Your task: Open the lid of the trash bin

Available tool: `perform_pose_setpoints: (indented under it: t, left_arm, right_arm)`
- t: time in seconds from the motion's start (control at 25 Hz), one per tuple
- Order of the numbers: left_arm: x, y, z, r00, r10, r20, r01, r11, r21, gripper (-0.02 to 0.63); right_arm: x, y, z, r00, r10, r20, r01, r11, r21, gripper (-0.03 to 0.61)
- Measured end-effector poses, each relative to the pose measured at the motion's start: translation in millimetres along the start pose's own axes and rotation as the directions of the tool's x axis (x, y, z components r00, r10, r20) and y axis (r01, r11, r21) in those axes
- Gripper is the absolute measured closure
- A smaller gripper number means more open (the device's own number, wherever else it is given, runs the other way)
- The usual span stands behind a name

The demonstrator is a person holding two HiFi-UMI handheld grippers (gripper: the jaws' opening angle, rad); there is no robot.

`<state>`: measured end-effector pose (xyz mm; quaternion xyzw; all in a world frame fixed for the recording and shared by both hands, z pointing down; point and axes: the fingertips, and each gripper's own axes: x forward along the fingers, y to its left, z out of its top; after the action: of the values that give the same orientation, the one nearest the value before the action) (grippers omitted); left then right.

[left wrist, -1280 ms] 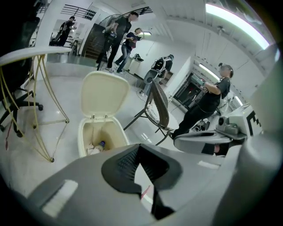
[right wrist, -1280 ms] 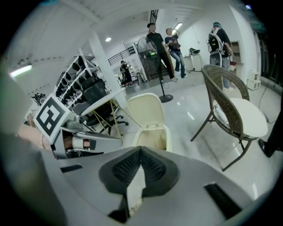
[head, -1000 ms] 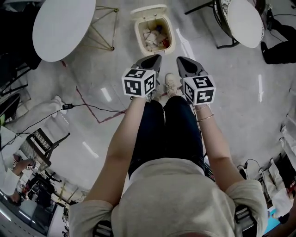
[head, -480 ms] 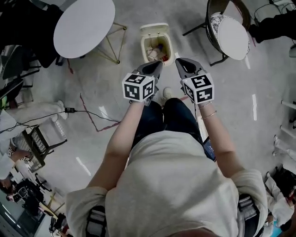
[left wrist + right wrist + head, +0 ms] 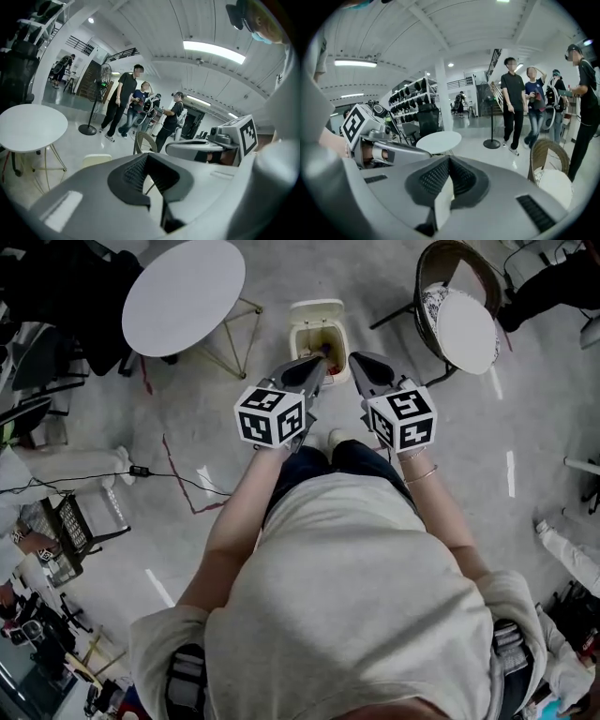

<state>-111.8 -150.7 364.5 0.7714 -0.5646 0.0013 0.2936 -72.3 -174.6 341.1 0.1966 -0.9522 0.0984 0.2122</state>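
Note:
The cream trash bin [image 5: 317, 334] stands on the floor ahead of the person's feet. Its lid [image 5: 316, 307] is tipped up at the back and rubbish shows inside. Both grippers are held side by side at waist height, above and short of the bin, touching nothing. My left gripper [image 5: 317, 363] points at the bin's near left edge, with its jaws shut and empty. My right gripper [image 5: 357, 360] hangs just right of it, also shut and empty. In the left gripper view the raised lid [image 5: 95, 161] peeks over my left gripper [image 5: 149, 161]. The right gripper view shows my right gripper [image 5: 447, 176] aimed across the room.
A round white table [image 5: 183, 294] stands left of the bin. A wicker chair with a round cushion [image 5: 465, 326] stands to its right. A dark cable [image 5: 178, 474] runs across the floor at left. Several people [image 5: 123, 104] stand far off beside a floor fan [image 5: 89, 127].
The head camera has risen and drawn back, so the bin looks smaller and farther away. Both grippers have stayed side by side and shut. The lid has stayed up.

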Motion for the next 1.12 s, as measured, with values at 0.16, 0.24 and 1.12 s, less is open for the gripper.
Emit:
perform_pose_setpoints:
  t: [0.16, 0.24, 1.12]
  left_arm:
    - [-2, -6, 4, 0.999, 0.009, 0.038, -0.010, 1.000, 0.022, 0.607]
    - [-6, -12, 4, 0.999, 0.003, 0.039, -0.004, 1.000, 0.019, 0.607]
    - [-16, -8, -18, 0.998, 0.059, 0.000, -0.059, 0.998, 0.036, 0.607]
  right_arm:
    - [-6, 3, 1, 0.999, 0.025, 0.037, -0.025, 1.000, 0.010, 0.572]
    - [-12, 6, 0, 0.998, 0.028, 0.048, -0.029, 0.999, 0.034, 0.572]
    - [-10, 18, -14, 1.000, 0.026, -0.012, -0.026, 1.000, -0.010, 0.572]
